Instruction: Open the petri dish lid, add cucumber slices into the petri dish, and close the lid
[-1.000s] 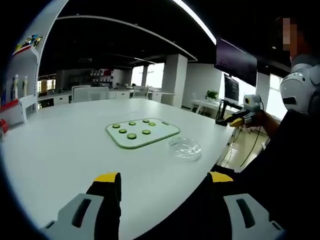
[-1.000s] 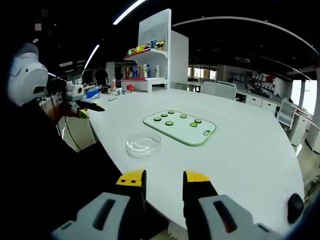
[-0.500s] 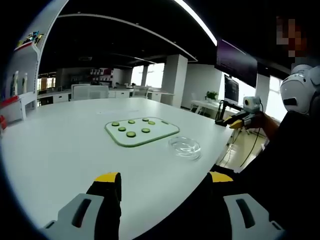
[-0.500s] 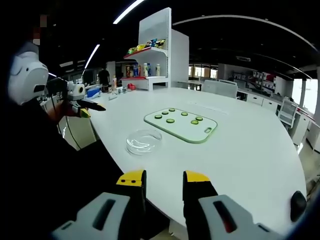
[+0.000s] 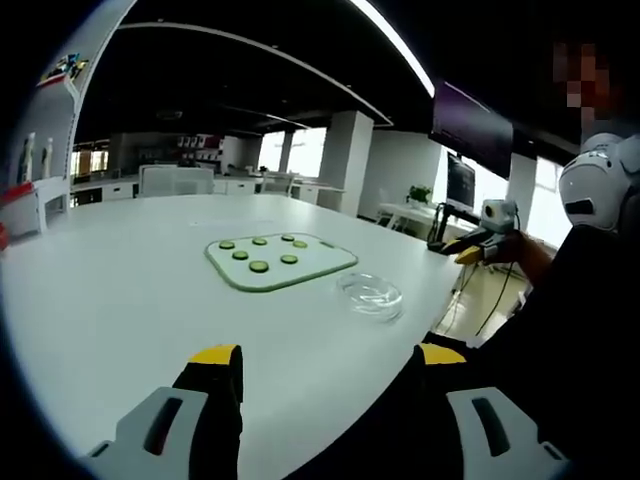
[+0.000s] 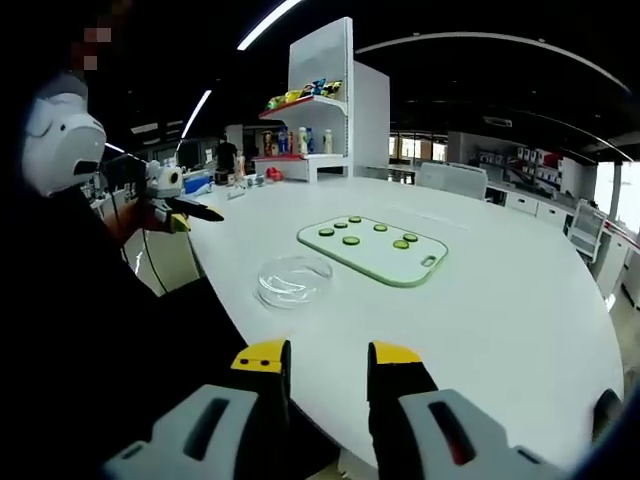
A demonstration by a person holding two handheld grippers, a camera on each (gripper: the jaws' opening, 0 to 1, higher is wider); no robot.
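**Both grippers held back from the dish, lid on**

Little has shifted on the table since a second ago; only the two views have drifted slightly, while dish and board lie as before. Seen from the left gripper view, the left gripper point(image 5: 328, 362) has its jaws spread wide with nothing between them, low at 6 o'clock. The clear petri dish point(image 5: 369, 295) sits on the white table point(image 5: 120, 300), lid closed, just beside the green-rimmed cutting board point(image 5: 282, 263) at its 4 o'clock. Six cucumber slices point(image 5: 259, 266) lie on the board. From the right gripper view, the right gripper point(image 6: 326, 357) has its jaws narrow and empty. A shelf unit point(image 6: 335, 110) stands at 12 o'clock.
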